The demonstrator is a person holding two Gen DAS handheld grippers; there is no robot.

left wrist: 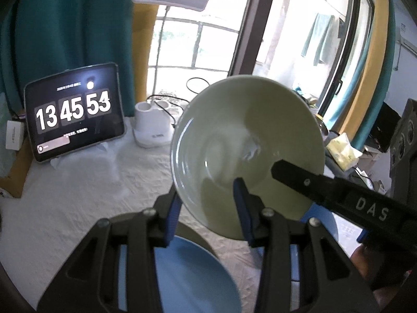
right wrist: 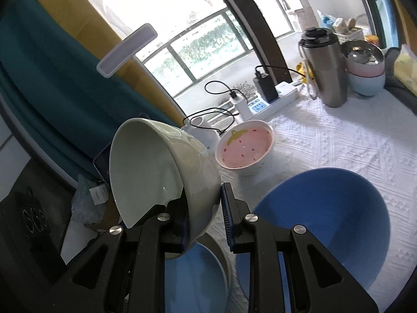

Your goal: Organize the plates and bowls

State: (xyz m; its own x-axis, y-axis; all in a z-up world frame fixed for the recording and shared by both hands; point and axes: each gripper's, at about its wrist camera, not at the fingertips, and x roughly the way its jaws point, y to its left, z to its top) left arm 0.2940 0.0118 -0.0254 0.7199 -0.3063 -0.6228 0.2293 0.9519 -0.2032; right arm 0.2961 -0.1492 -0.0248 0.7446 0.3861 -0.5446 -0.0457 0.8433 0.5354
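A pale green bowl [left wrist: 247, 135] hangs tilted above the table, its inside facing the left wrist camera. My left gripper [left wrist: 206, 190] straddles its lower rim, one blue pad inside and one outside, shut on it. My right gripper [right wrist: 203, 195] is shut on the wall of the same pale green bowl [right wrist: 156, 172]; one of its black fingers [left wrist: 312, 182] reaches into the bowl from the right. Below lie a blue plate [right wrist: 192, 274] inside a grey-rimmed dish and a large blue bowl [right wrist: 325, 221]. A pink strawberry-pattern bowl [right wrist: 245, 147] stands farther back.
A tablet showing a clock [left wrist: 75, 112] and a white lamp base [left wrist: 153, 125] stand at the back left on the white tablecloth [right wrist: 338, 143]. A steel bottle [right wrist: 325, 70], stacked bowls [right wrist: 365, 78] and a power strip [right wrist: 273, 96] with cables sit at the back right.
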